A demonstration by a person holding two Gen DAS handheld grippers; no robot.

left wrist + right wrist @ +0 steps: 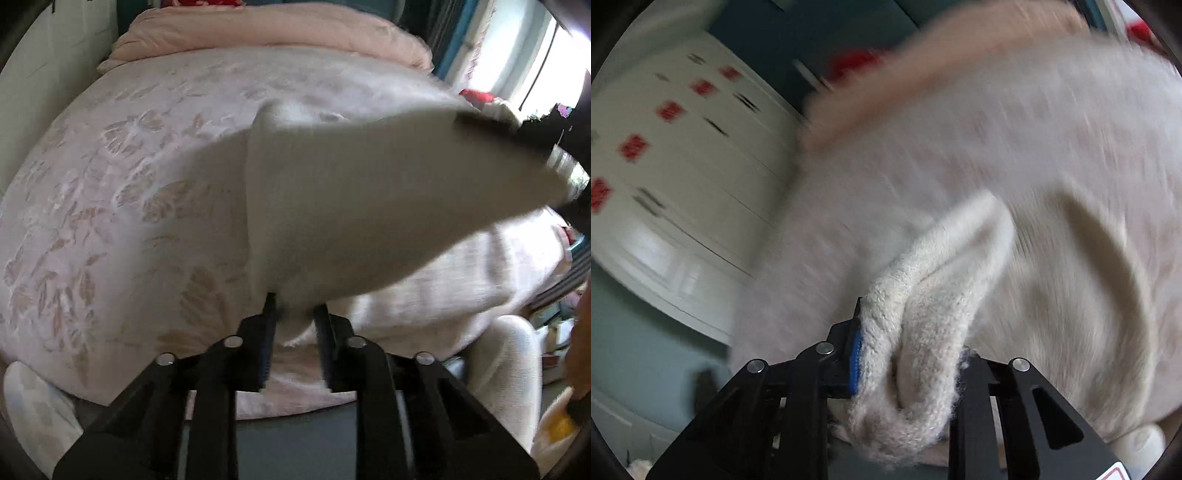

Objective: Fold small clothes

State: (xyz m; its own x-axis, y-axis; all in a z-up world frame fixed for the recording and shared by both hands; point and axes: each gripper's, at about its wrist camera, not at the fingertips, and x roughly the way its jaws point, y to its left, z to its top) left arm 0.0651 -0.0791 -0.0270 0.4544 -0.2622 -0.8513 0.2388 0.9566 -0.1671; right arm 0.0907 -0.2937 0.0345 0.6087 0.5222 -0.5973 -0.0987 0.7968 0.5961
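Both my left gripper [293, 314] and right gripper [908, 347] are pinching this cream knit garment [369, 206] by its thick edges, soft, floppy, light stuff.

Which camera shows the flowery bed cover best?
The left wrist view: the flowery bed cover spreads wide there, leaf prints clear. In the right wrist view it is a pale blur behind the woolly cloth.

Under my tongs: a bed [92, 206] with a pale pink, leaf-patterned cover. A folded pink quilt [266, 33] lies across its far end. Cream garment [369, 206] partly rests on the cover.
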